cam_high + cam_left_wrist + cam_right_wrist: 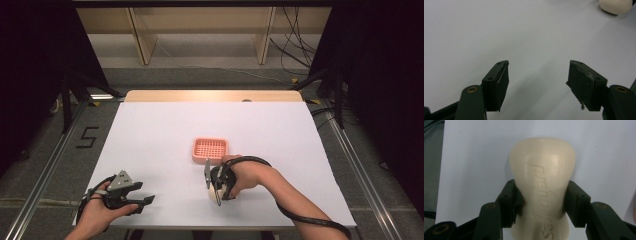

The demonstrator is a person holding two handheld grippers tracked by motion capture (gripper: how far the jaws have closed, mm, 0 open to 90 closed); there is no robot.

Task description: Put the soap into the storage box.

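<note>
A cream bar of soap (pixel 542 167) with raised lettering lies on the white table, and the pads of my right gripper (pixel 541 203) press on its two long sides. From above, that gripper (pixel 215 184) points down at the soap (pixel 213 194), just in front of a pink slotted soap dish (pixel 210 150). My left gripper (pixel 144 202) rests low near the table's front left corner, open with nothing between its fingers. In the left gripper view the open jaws (pixel 537 82) frame bare table, with the soap (pixel 615 6) far off at the top right.
The white sheet (pixel 160 125) covers the table, with a strip of bare wood (pixel 210 95) at its far edge. Black cables trail from both hands. Wooden shelving (pixel 200 30) stands on the floor beyond.
</note>
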